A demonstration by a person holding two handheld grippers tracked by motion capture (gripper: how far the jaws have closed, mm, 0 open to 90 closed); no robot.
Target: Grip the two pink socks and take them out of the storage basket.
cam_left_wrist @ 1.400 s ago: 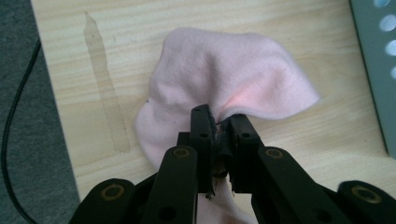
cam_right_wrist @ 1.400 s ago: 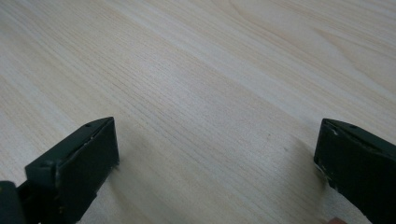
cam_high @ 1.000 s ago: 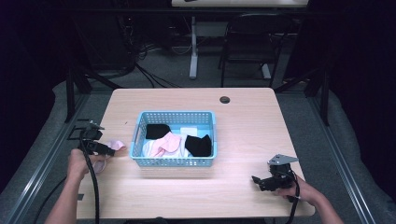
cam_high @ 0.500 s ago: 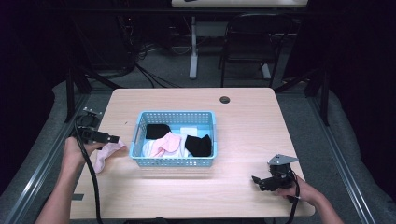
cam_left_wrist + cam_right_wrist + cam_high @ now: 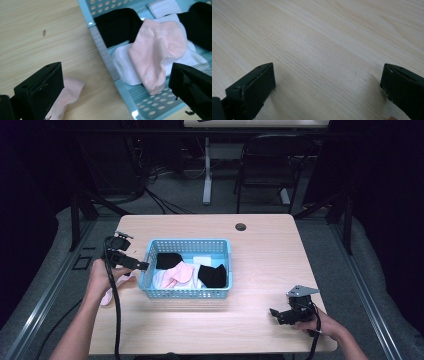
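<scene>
My left gripper (image 5: 141,266) hangs open over the left rim of the blue basket (image 5: 187,293). Its jaws have just been opening and nothing is between them. In the left gripper view the left gripper (image 5: 116,92) looks down on the basket's rim (image 5: 100,47). A pink sock (image 5: 68,93) lies on the wood beside it, left of the basket and partly under the hand in the high view (image 5: 111,292). Inside the basket lie another pink sock (image 5: 157,52), two black socks (image 5: 167,260) (image 5: 212,276) and white cloth (image 5: 202,261). My right gripper (image 5: 276,313) (image 5: 328,85) stands open over bare wood at the front right.
A small dark round grommet (image 5: 241,226) sits near the table's far edge. A chair (image 5: 265,175) and a desk leg stand beyond the table. Bare wood (image 5: 265,265) stretches between the basket and the right gripper.
The left gripper has let go of the pink sock, which now lies on the table, and has risen and moved right to the basket's edge. The right gripper has stayed put.
</scene>
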